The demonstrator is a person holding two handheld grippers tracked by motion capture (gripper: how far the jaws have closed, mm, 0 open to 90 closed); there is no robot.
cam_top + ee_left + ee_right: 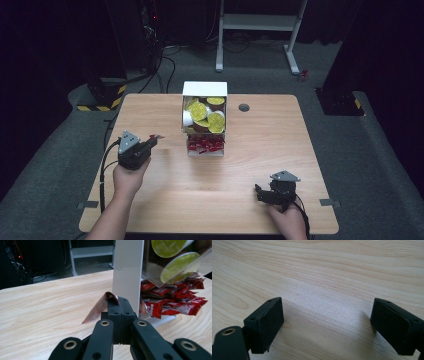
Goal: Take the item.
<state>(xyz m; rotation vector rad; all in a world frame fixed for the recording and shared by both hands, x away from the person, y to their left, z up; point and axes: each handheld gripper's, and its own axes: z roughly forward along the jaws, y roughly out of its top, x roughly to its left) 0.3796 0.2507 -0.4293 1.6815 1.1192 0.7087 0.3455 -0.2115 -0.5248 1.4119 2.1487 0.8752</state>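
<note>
A white dispenser box [204,90] stands at the table's middle back, with yellow-lidded cups [209,116] in its clear upper bin and red sachets [205,146] in the tray below. My left gripper [154,139] hovers left of that tray, shut on one red sachet [98,308], whose end sticks out past the pressed-together jaws. In the left gripper view the box's white side wall [127,272] is just beyond the jaws, with red sachets [175,300] piled to its right. My right gripper [258,192] rests low near the front right edge, open over bare wood [324,290].
The wooden table [165,185] has a round grommet hole [244,107] behind the box. Beyond the table stand a white desk frame [257,30] and dark equipment with cables on the grey floor.
</note>
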